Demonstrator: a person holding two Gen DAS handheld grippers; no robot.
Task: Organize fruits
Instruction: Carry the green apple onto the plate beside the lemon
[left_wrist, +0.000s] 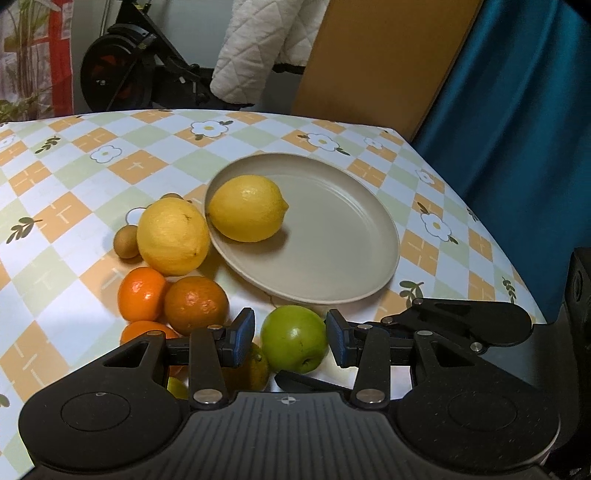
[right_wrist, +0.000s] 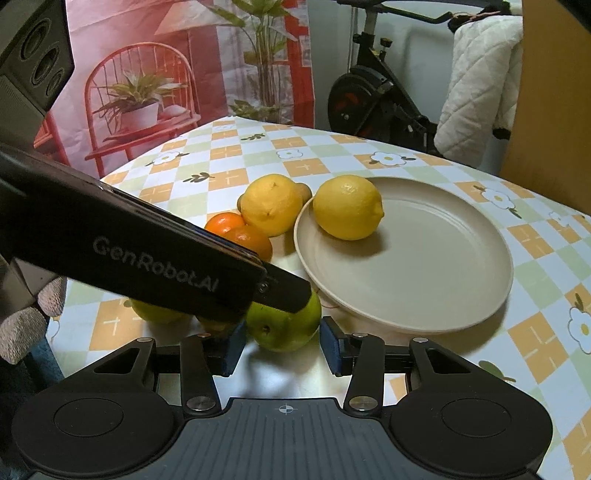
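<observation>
Beige and shallow, a round plate (left_wrist: 343, 258) sits on a desk (left_wrist: 74, 206) covered in an orange, green and white checked cloth with daisy prints. One lemon (left_wrist: 246, 208) already lies inside the plate, against its rim. Just outside that rim rests a second lemon (left_wrist: 173, 236), with a small brown fruit (left_wrist: 126, 242) beside it and several oranges (left_wrist: 195, 304) clustered nearer the camera. A green apple (left_wrist: 293, 339) lies on the cloth just short of the plate. The left tool (left_wrist: 290, 338) brackets this apple with its blue pads on either side; narrow gaps show, so it appears open and not yet gripping. The right tool (right_wrist: 282, 345) faces the same apple (right_wrist: 284, 325) from its own side, its pads also apart and not pressing. The left tool's black body crosses the right camera's view, printed with "GenRobot.AI" (right_wrist: 155, 264). Judging by the layout, the step in hand is picking up the apple for the plate; the next move likely calls for one tool closing squarely on it while the other keeps clear, since both crowd the same fruit.
</observation>
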